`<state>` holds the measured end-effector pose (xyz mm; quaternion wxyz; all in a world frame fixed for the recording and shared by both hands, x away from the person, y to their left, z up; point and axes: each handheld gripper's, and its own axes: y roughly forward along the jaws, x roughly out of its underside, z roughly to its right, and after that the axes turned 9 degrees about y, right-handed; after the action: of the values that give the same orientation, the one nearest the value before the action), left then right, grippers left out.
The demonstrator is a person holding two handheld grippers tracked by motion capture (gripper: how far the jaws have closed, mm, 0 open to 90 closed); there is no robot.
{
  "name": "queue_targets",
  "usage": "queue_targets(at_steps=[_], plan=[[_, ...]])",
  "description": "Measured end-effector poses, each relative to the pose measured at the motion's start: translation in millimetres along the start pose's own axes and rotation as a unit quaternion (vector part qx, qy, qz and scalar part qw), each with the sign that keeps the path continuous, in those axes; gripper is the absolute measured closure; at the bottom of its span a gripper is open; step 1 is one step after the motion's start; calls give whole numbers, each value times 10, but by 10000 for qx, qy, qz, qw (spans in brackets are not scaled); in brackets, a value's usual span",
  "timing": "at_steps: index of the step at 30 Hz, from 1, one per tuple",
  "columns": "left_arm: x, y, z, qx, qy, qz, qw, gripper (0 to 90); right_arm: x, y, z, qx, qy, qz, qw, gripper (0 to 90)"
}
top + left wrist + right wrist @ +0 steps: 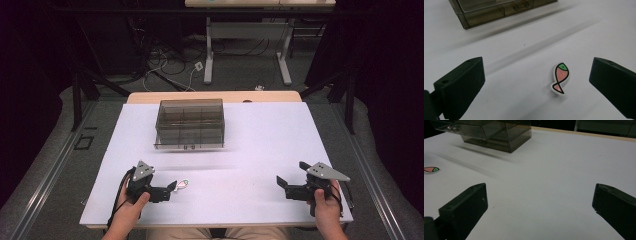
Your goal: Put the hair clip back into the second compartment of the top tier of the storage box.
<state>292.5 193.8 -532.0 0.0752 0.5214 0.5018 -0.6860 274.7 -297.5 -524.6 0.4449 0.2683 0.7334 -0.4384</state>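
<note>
Fish eraser (560, 78) sits flat on the white bench (260, 150) between the jaws of my left gripper (172, 187), closer to the right-hand jaw in the left gripper view and touching neither. Its green head points away from the gripper and its pink tail points back toward it. My left gripper's jaws stand wide apart with nothing in them. In the high view the eraser lies just past the gripper's tips, and a hand (131, 202) grips the handle from behind.

Ahead of the left gripper, well apart from the eraser, stands a smoky clear drawer box (190, 123); its small front handles face my side of the bench.

My right gripper (282, 184) is well off to the right of the eraser, its jaws likewise spread wide over bare bench and holding nothing. From the right gripper view, the eraser lies far off to the left of the jaws at the picture's edge, and the drawer box stands ahead and to the left. A second hand (327, 202) holds that gripper.
</note>
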Motion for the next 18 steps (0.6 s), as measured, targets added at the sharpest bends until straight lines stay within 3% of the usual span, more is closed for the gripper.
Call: queue_targets(at_steps=[10, 18], plan=[[-83, 68, -5, 28, -349, -123, 9993, 4, 5, 9, 8, -21, -54, 11, 10000, 0], [-171, 80, -1, 129, -188, -298, 9993, 4, 9, 23, -1, -26, -26, 30, 10000, 0]])
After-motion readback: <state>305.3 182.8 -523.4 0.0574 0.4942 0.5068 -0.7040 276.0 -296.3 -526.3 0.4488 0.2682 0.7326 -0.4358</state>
